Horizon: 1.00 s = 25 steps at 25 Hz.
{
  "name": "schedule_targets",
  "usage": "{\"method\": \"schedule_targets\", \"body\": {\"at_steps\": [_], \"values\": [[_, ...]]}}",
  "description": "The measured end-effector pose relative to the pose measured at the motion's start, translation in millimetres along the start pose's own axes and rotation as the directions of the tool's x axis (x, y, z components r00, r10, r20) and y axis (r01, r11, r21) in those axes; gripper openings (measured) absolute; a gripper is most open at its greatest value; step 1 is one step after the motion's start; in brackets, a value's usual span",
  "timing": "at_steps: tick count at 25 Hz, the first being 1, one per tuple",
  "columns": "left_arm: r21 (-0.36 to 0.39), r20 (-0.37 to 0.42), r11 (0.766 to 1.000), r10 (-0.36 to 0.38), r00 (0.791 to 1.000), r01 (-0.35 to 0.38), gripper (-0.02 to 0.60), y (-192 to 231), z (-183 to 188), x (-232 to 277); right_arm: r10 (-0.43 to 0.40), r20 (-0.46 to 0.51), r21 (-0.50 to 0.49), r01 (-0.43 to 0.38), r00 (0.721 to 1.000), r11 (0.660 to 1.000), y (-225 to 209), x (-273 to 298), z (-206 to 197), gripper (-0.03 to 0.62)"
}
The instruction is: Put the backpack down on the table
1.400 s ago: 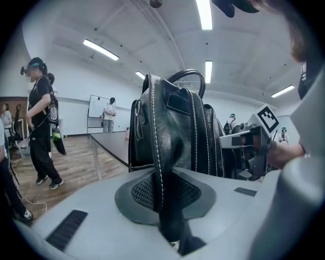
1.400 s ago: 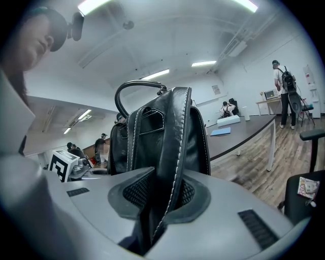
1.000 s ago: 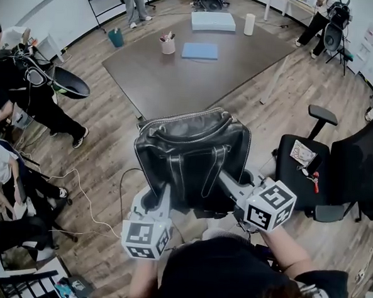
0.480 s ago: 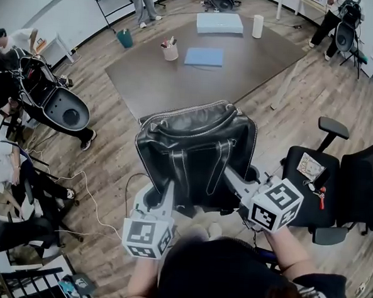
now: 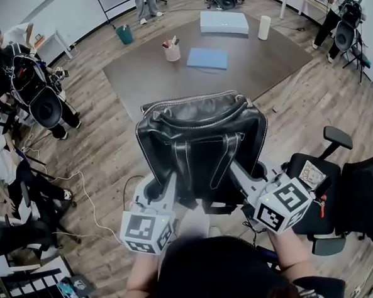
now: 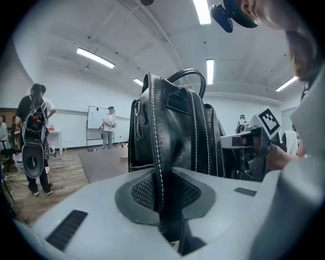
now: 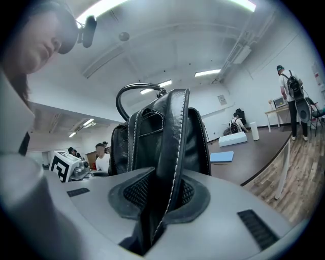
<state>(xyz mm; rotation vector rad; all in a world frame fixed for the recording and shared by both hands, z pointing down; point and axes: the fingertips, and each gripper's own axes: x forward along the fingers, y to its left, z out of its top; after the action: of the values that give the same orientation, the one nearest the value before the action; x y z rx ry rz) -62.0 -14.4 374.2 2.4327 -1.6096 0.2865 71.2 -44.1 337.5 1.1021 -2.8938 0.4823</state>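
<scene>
Backpack hung mid-carry, left gripper and right gripper both clamped on it. Next I needed to reach the bench, then lower it.

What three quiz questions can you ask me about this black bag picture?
1. What do the jaws of the left gripper and right gripper clamp? A) straps of the black leather backpack with white stitching; B) a chair; C) a cup.
2. True or false: the backpack sits on the dark brown table.
3. What colour is the flat rectangular pad on the table?
Key: 1 A; 2 false, the grippers hold it up; 3 blue.
</scene>
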Motion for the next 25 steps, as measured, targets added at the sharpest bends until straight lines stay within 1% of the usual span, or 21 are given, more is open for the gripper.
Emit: {"method": "schedule_targets", "body": {"at_steps": [6,10,14,20,25], "values": [[0.002,0.027,0.999,-0.034,0.999,0.034,0.071,41.2,25.6,39.4,-0.027,0.011,-0.028,0.027,1.000,0.999,-20.4,49.9,26.3,0.075],[0.023,0.051,0.998,-0.053,0.997,0.051,0.071,66.2,44.6,63.9,-0.037,0.034,-0.048,0.038,0.999,0.998,-34.6,81.0,43.5,0.075],[0.044,0.068,0.996,-0.076,0.995,0.073,0.071,103.1,67.3,87.0,-0.043,0.049,-0.056,0.046,0.998,0.997,-43.1,122.2,63.8,0.075],[0.030,0.098,0.995,-0.102,0.990,0.100,0.071,144.4,92.0,122.3,-0.074,0.063,-0.092,0.080,0.995,0.993,-58.4,169.1,88.4,0.076],[0.015,0.118,0.994,-0.110,0.987,0.109,0.071,162.9,102.0,147.1,-0.084,0.067,-0.121,0.092,0.994,0.988,-71.8,192.7,100.6,0.075]]}}
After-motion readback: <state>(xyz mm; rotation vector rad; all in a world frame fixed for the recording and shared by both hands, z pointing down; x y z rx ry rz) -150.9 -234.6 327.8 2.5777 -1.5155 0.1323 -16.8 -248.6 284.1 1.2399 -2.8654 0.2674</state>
